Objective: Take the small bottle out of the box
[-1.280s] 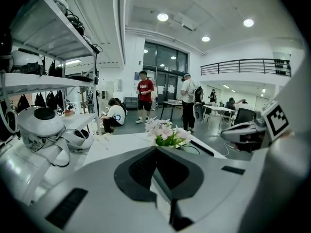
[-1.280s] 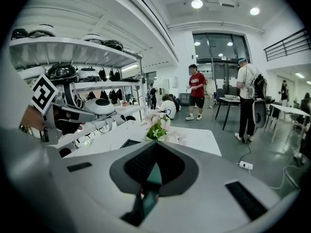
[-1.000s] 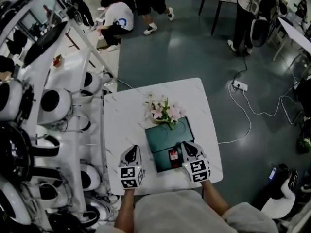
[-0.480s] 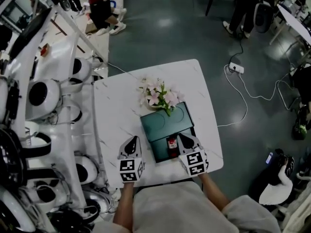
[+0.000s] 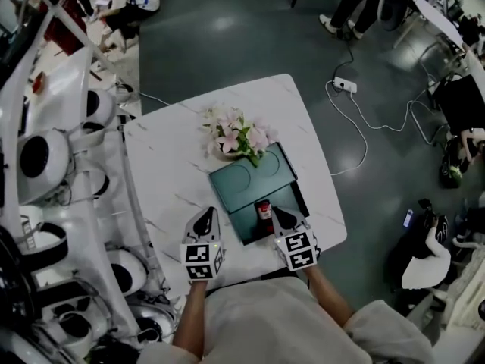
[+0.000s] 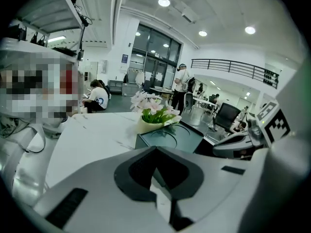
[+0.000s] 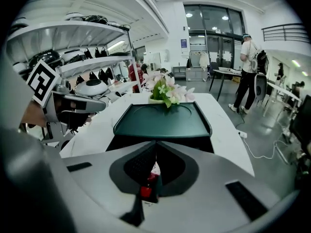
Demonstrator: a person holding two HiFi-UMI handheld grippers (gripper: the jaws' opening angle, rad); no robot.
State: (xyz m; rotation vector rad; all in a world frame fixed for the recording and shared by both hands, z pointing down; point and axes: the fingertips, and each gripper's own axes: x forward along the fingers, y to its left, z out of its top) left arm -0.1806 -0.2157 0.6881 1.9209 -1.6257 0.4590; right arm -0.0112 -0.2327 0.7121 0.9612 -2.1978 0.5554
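The right gripper [image 7: 155,144] was shown with its jaws brought together and nothing clamped. The red-capped small bottle [image 7: 147,187] was seen only through the opening behind the closed tips. The left gripper [image 6: 155,149], its jaws likewise together and empty, was held over the bare table [image 5: 163,173] to the left of the box [image 5: 241,232].

In the head view the small bottle was shown upright in the dark near half of the box, just beside the tip of the right gripper. Compared with the frames of the preceding second, both grippers had been carried forward, the right one until it lay alongside the bottle. An approach is judged to have been under way, with no grasp yet made. The jaws would have to be parted before the bottle could be taken.

The teal lid [image 5: 248,179] was laid open on the far side, its far edge beneath the flowers [image 5: 233,136]. Only a narrow strip of table was left between the box and the right-hand edge, while ample free surface was available to the left.
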